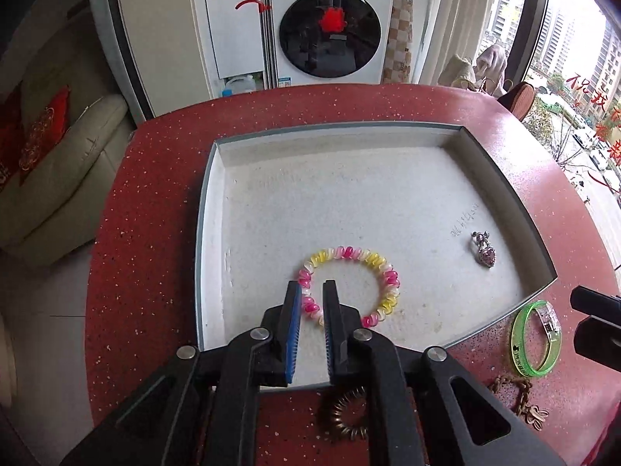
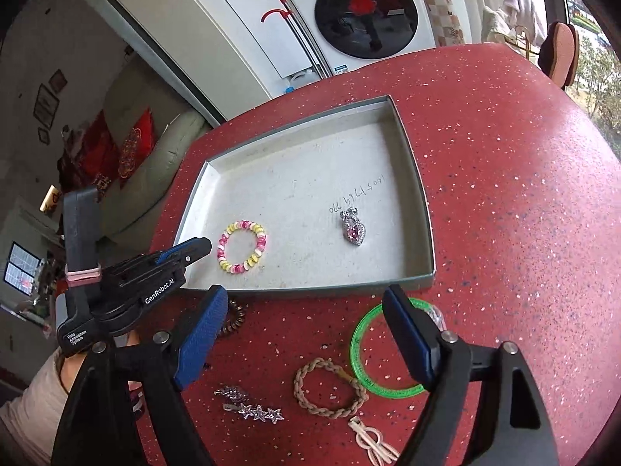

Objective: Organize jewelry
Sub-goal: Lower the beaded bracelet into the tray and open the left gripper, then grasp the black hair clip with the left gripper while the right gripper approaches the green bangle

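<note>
A shallow grey tray (image 1: 211,233) (image 2: 421,209) lies on the red table. In it lie a pink-and-yellow spiral bracelet (image 1: 351,254) (image 2: 242,246) and a silver heart pendant (image 1: 484,250) (image 2: 354,229). My left gripper (image 1: 313,285) (image 2: 207,246) hovers over the tray's near edge, its jaws a small gap apart astride the bracelet's near-left part, not clamping it. My right gripper (image 2: 306,306) is wide open above the table in front of the tray. A green bangle (image 1: 535,338) (image 2: 384,345), a braided rope bracelet (image 2: 330,388), a brown spiral hair tie (image 1: 347,413) (image 2: 233,316), a star hair clip (image 2: 252,407) and a pale pink clip (image 2: 372,442) lie on the table.
The red speckled table (image 2: 524,233) has a rounded edge. A washing machine (image 1: 330,23) stands behind it, a cream sofa (image 1: 58,178) to the left and a window (image 1: 574,89) to the right. My right gripper's tip (image 1: 597,310) shows at the right edge.
</note>
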Motion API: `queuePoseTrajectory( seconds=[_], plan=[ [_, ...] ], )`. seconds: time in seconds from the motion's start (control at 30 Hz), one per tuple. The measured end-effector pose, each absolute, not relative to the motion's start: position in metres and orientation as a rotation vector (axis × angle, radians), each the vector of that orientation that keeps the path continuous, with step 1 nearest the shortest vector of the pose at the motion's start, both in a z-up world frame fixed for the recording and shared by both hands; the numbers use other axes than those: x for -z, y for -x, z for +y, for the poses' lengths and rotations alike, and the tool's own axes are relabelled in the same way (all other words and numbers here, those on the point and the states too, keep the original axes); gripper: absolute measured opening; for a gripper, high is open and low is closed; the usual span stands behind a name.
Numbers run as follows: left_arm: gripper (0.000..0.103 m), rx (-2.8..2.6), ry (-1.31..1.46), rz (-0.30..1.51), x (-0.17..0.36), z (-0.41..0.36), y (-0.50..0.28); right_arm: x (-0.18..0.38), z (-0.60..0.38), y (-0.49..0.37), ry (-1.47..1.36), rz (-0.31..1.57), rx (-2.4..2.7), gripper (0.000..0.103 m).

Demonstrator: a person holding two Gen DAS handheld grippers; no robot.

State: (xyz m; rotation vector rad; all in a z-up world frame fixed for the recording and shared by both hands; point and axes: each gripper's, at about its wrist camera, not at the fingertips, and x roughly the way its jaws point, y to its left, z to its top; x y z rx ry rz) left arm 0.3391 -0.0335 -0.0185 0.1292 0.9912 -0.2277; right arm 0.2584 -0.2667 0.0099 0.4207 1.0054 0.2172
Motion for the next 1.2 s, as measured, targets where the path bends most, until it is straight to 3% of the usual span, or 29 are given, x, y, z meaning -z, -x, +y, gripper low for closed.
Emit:
queuePoseTrajectory(
  seconds=[0.03,0.17,0.2,0.23,0.33,0.5,0.73,0.93,1.2],
  plan=[
    [0.103,0.23,-0.128,0.968,0.012,-0.033,-0.334,-0.011,-0.266,-0.254,-0.414,0.991,-0.216,0.085],
    [0.103,0.218,-0.129,0.804,-0.012,-0.03,-0.302,-0.016,-0.269,-0.232,-0.349,0.9,-0.186,0.087],
    [0.103,0.212,-0.11,0.793,-0.014,-0.027,-0.292,-0.017,-0.27,-0.223,-0.352,0.894,-0.177,0.09],
    [0.103,0.195,-0.086,0.797,-0.017,-0.023,-0.281,-0.017,-0.271,-0.214,-0.371,0.899,-0.167,0.103],
    [0.103,0.185,-0.021,0.823,-0.028,-0.01,-0.244,-0.027,-0.269,-0.182,-0.387,0.866,-0.178,0.103],
    [0.103,0.1,-0.092,0.679,-0.047,0.0,-0.175,-0.041,-0.253,-0.136,-0.373,0.785,-0.226,0.103],
    [0.103,0.087,-0.133,0.643,-0.04,0.011,-0.104,-0.038,-0.241,-0.094,-0.257,0.753,-0.135,0.103],
    [0.103,0.14,-0.156,0.747,-0.019,0.013,-0.1,-0.022,-0.26,-0.093,-0.355,0.792,-0.132,0.103],
    [0.103,0.114,-0.097,0.73,-0.032,0.022,-0.107,-0.022,-0.263,-0.106,-0.299,0.805,-0.083,0.103]
  ],
)
